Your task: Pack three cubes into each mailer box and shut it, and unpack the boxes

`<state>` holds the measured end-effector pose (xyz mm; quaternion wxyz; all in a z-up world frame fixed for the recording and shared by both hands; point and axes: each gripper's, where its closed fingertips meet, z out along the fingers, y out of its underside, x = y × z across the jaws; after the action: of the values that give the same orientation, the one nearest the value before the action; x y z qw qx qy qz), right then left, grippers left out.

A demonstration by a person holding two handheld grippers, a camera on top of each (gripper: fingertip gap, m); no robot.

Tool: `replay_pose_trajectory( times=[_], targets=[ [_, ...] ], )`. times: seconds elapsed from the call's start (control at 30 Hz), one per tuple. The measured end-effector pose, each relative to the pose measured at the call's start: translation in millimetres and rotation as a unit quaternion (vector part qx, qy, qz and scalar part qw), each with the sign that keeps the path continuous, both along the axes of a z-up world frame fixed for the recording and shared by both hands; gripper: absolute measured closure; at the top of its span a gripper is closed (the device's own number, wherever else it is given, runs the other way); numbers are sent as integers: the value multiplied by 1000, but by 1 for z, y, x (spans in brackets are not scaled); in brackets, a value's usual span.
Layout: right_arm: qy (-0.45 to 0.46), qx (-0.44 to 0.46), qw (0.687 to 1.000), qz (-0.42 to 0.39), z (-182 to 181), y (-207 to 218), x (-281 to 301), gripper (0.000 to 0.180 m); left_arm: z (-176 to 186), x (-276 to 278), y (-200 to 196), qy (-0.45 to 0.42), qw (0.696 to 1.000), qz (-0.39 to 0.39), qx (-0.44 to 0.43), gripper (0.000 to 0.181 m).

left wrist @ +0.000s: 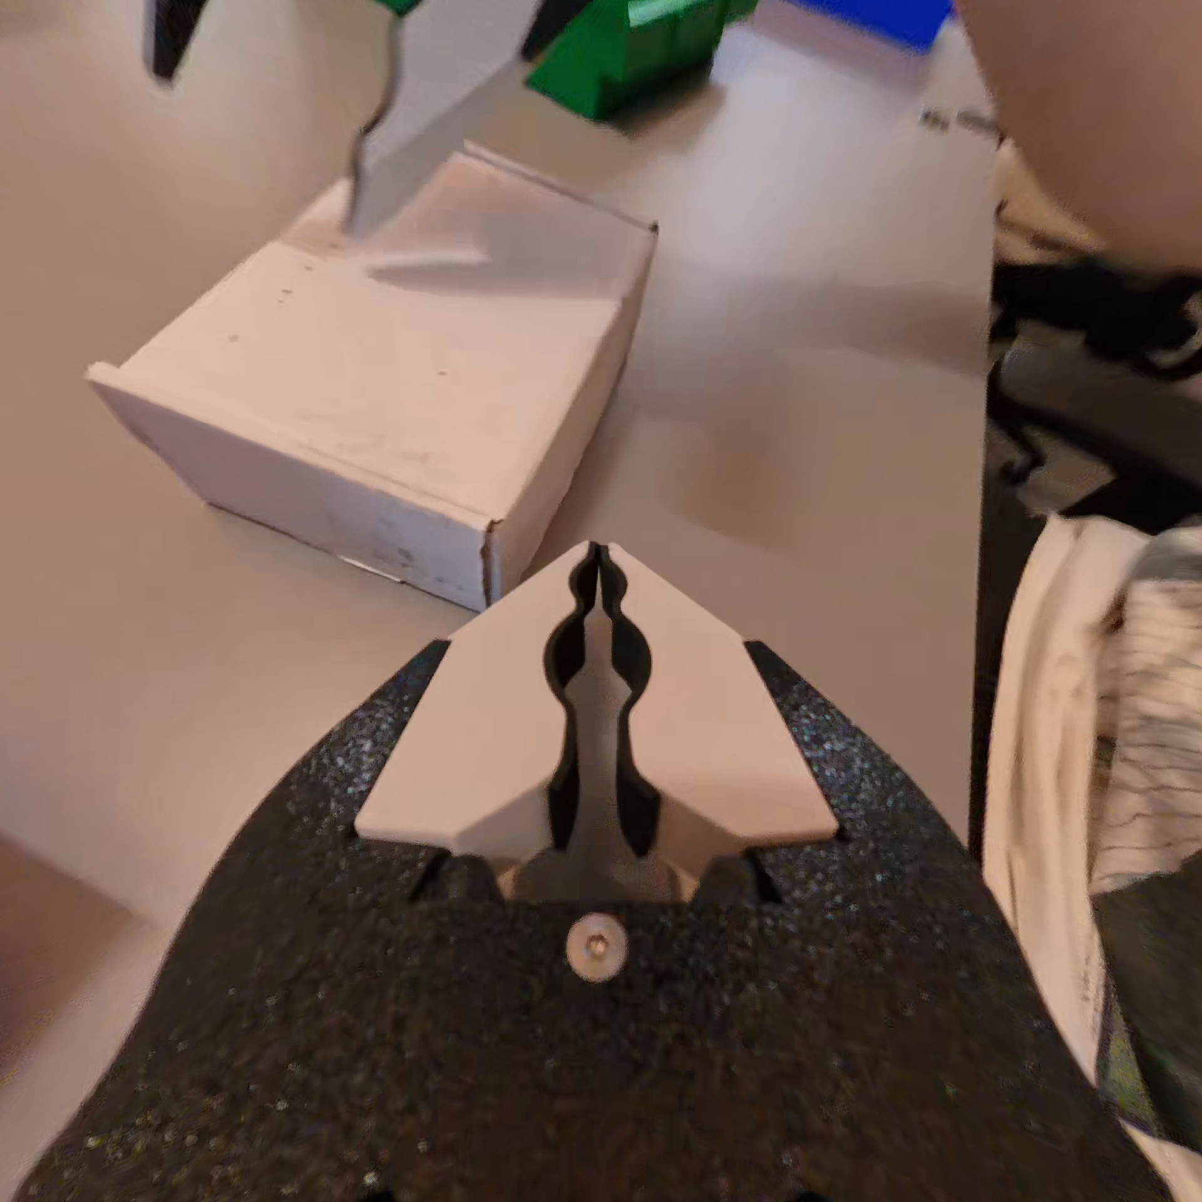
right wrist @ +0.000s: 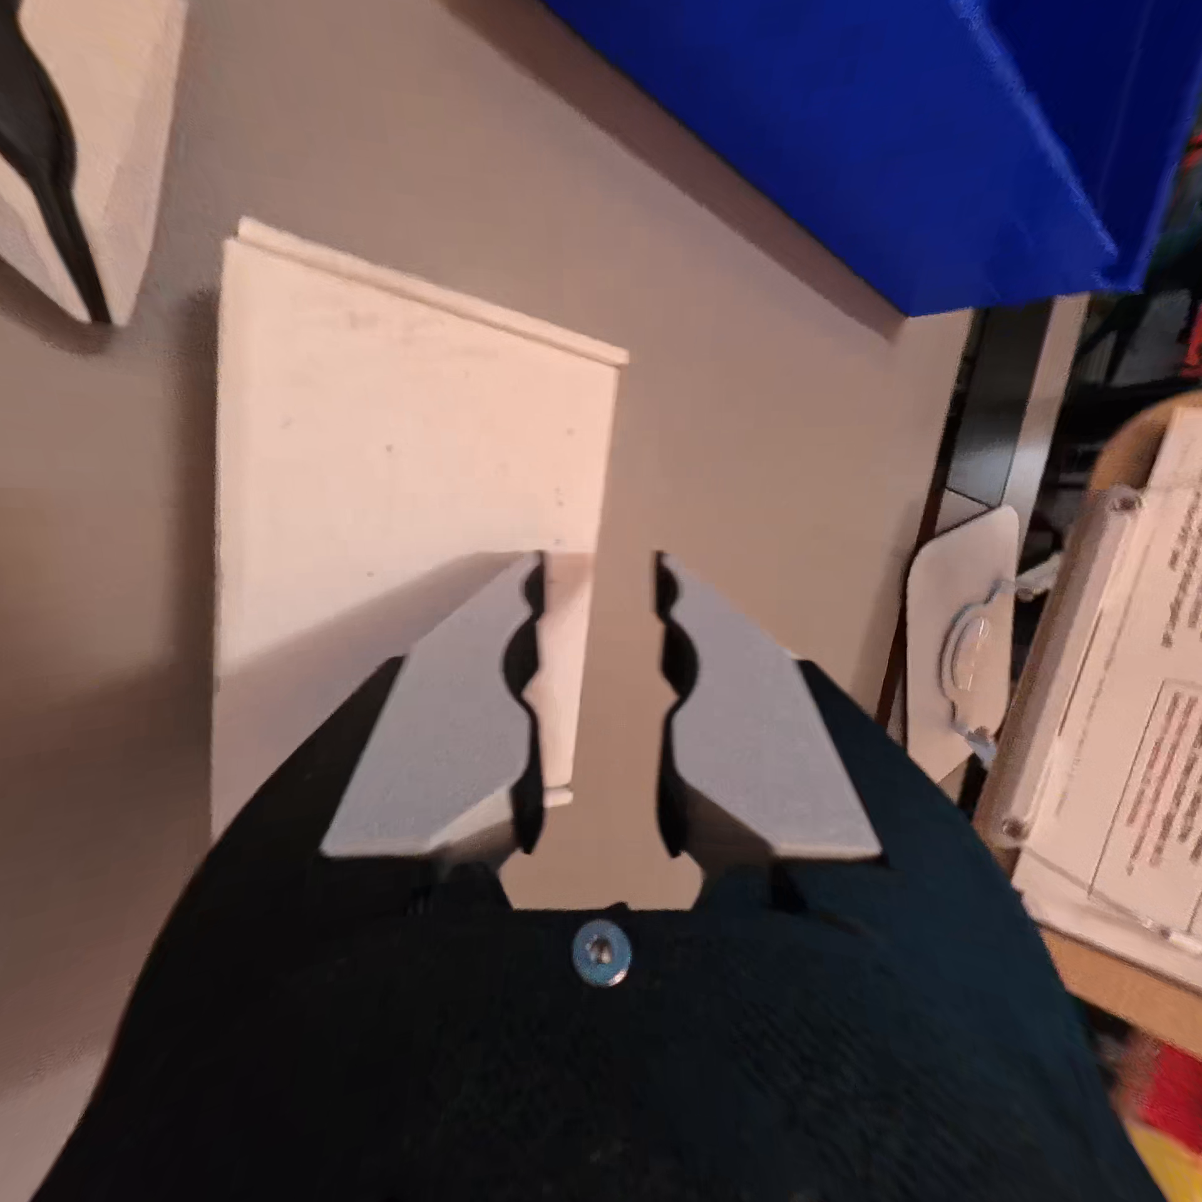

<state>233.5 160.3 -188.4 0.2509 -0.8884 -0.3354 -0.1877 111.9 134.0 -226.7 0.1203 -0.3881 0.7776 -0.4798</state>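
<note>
Nearest in the left wrist view are the left tongs, bottom centre of the frame, grey fingers pressed together at the tips with nothing between them. Just past those tips, up and to the left, sits a white mailer box on the beige tabletop. Its lid is down, and its near corner is right beside the tips; I can't tell if they touch it. Further up, at the top left, the right tongs come down onto the far part of the lid, one grey finger on or just over the cardboard; it's pretty blurry there. Behind that, top centre, is a green bin, and a sliver of a blue bin at the top right. Crumpled white fabric fills the right edge.

In the right wrist view, its own tongs fill the bottom of the frame, fingers spread apart and holding nothing. The same closed box lies flat right under and beyond them, mid-left of the frame, with the left finger over the lid and the right finger over bare tabletop just off the box's right edge. The other tongs poke in at the upper left. The blue bin takes the upper right, cluttered shelving on the right edge.
</note>
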Motion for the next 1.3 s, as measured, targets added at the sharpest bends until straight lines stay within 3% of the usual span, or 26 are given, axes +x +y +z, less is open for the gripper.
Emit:
replay_pose_trajectory(
  times=[0.03,0.1,0.17,0.27,0.5,0.6,0.7,0.8,0.93,1.03,1.17,1.3],
  targets=[
    [33,17,999,-19,10,0,0,129,5,0,4,-4,1000,8,-20,181],
    [157,25,986,-46,25,-1,-19,103,12,-2,6,-12,999,7,-50,181],
    [242,-23,969,-42,23,-6,-40,77,15,-3,6,-15,998,1,-59,181],
    [230,-118,962,-85,-8,-13,-36,59,11,-5,3,-9,999,-7,-45,181],
    [163,-218,959,-82,-57,-27,-37,53,4,-6,2,-3,1000,-7,-18,181],
    [163,-222,958,-78,-58,-30,-35,53,5,-5,3,-6,1000,-1,-20,181],
    [160,-208,962,-74,-40,-43,-22,53,5,-7,5,-5,1000,2,-20,181],
    [168,-167,967,-89,5,-65,4,53,5,-7,8,-2,1000,9,-23,181],
    [131,-118,976,-127,74,-117,65,53,6,-6,9,-3,1000,12,-28,181],
    [105,-131,973,-160,100,-177,114,52,2,-6,9,4,1000,12,-21,181],
    [81,-178,959,-207,87,-258,170,52,-3,-5,8,12,1000,14,-5,181],
    [83,-205,944,-247,45,-307,208,52,-8,-5,7,23,1000,14,11,181]
  ],
)
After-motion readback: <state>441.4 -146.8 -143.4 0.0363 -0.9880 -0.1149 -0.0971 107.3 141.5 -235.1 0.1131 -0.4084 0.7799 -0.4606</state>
